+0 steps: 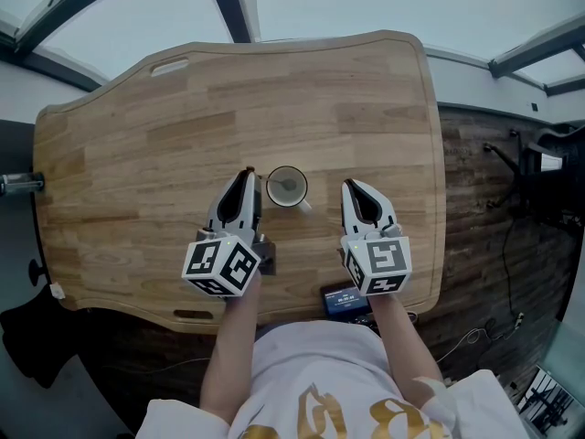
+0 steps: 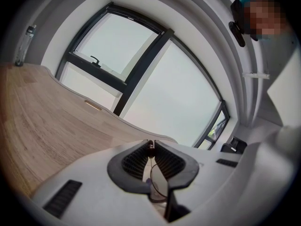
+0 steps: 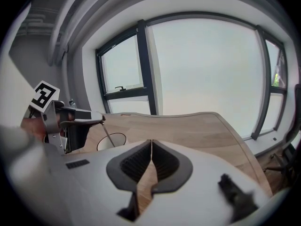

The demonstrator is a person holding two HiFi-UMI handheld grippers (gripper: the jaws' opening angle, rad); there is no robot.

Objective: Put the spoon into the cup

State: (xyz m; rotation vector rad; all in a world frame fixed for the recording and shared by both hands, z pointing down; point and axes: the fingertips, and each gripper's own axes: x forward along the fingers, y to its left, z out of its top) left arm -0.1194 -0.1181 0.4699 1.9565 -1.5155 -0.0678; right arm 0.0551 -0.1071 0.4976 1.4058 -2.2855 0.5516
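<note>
A white cup (image 1: 287,187) stands upright on the wooden table (image 1: 320,99), between my two grippers. My left gripper (image 1: 249,172) sits just left of the cup, shut on the thin handle of a metal spoon (image 2: 159,182). In the right gripper view the spoon (image 3: 107,133) hangs slanting from the left gripper (image 3: 100,120) down to the mouth of the cup (image 3: 113,139). Whether its bowl is inside I cannot tell. My right gripper (image 1: 350,187) hovers right of the cup, its jaws shut with nothing between them (image 3: 151,141).
A small dark device with a lit screen (image 1: 345,300) lies at the table's near edge, under my right hand. A cut-out slot (image 1: 169,65) marks the far left of the table. Large windows stand beyond it. A person (image 2: 263,27) is at the upper right.
</note>
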